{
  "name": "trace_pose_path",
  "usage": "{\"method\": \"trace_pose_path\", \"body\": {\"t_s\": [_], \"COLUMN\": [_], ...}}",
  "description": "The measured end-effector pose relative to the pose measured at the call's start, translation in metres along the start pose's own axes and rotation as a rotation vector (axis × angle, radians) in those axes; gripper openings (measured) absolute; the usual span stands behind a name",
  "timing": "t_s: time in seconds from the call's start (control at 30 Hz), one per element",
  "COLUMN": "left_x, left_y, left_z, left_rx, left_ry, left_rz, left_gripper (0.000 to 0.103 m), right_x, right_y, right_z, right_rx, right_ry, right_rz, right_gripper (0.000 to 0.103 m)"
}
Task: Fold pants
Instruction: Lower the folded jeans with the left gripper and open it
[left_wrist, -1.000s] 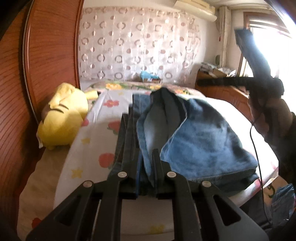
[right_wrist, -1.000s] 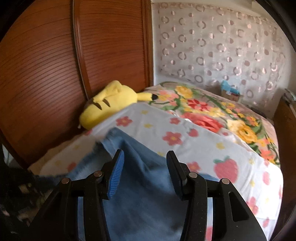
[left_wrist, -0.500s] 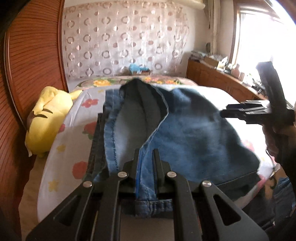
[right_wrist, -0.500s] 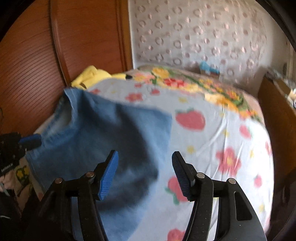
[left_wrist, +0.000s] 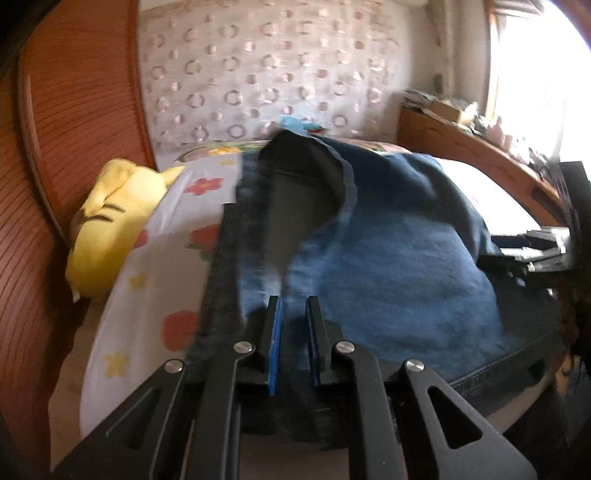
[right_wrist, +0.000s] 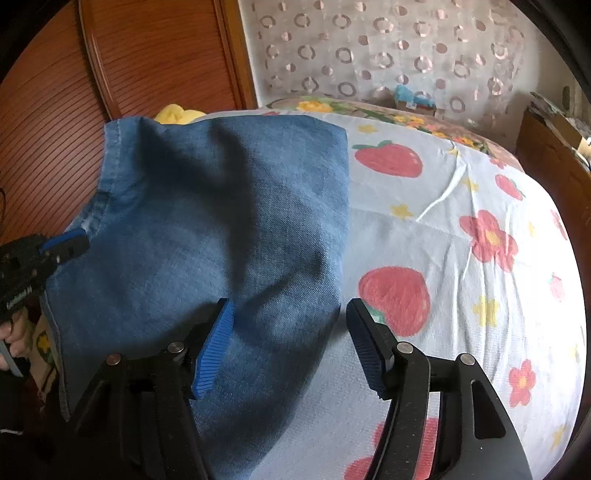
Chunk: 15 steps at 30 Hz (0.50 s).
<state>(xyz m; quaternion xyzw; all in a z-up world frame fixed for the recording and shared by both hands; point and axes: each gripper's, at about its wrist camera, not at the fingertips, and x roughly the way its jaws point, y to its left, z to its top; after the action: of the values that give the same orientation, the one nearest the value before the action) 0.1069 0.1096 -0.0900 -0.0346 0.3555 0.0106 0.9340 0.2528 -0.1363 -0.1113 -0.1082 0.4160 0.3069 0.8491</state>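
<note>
My left tool (left_wrist: 293, 314) is squeezed narrow on the pants (right_wrist: 221, 221). It pinches a fold of the blue cloth near the hem, at the edge of the bed (right_wrist: 443, 221) closest to me. The pants lie spread on the flowery bed cover, folded over once I think. One end hangs a bit off the near edge.

My right tool (right_wrist: 284, 343) holds nothing. Its jaws have just been opening, and now they stand wide. The left pad hangs over the blue cloth and the right pad hangs over the bare bed cover. So the right edge of the pants runs up right between the two pads. I cannot tell if a pad touches the cloth.

That edge is what matters next. The long side of the pants runs away from me, toward the far wall with the dotted curtain (right_wrist: 388, 55). My right tool is the one near this free edge. My left tool is busy on the other side, by the yellow plush toy (left_wrist: 114, 225). I think the right tool should close on this edge. Then both tools can lift and fold the pants again.
</note>
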Motion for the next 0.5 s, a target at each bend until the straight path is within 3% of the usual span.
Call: {"method": "trace_pose_path", "body": {"t_s": [0.07, 0.2, 0.5], "left_x": [0.002, -0.003, -0.018], "left_y": [0.005, 0.001, -0.005], "left_z": [-0.003, -0.005, 0.021], "left_rx": [-0.018, -0.002, 0.006], "left_ry": [0.017, 0.012, -0.059], "left_rz": [-0.028, -0.011, -0.066], "left_gripper": [0.012, 0.012, 0.012], "right_x": [0.000, 0.000, -0.002], "right_y": [0.002, 0.005, 0.005], "right_z": [-0.001, -0.005, -0.006], "right_rx": [-0.003, 0.000, 0.003], "right_ry": [-0.003, -0.006, -0.012], "right_rz": [-0.006, -0.014, -0.022], "right_gripper": [0.067, 0.068, 0.068]}}
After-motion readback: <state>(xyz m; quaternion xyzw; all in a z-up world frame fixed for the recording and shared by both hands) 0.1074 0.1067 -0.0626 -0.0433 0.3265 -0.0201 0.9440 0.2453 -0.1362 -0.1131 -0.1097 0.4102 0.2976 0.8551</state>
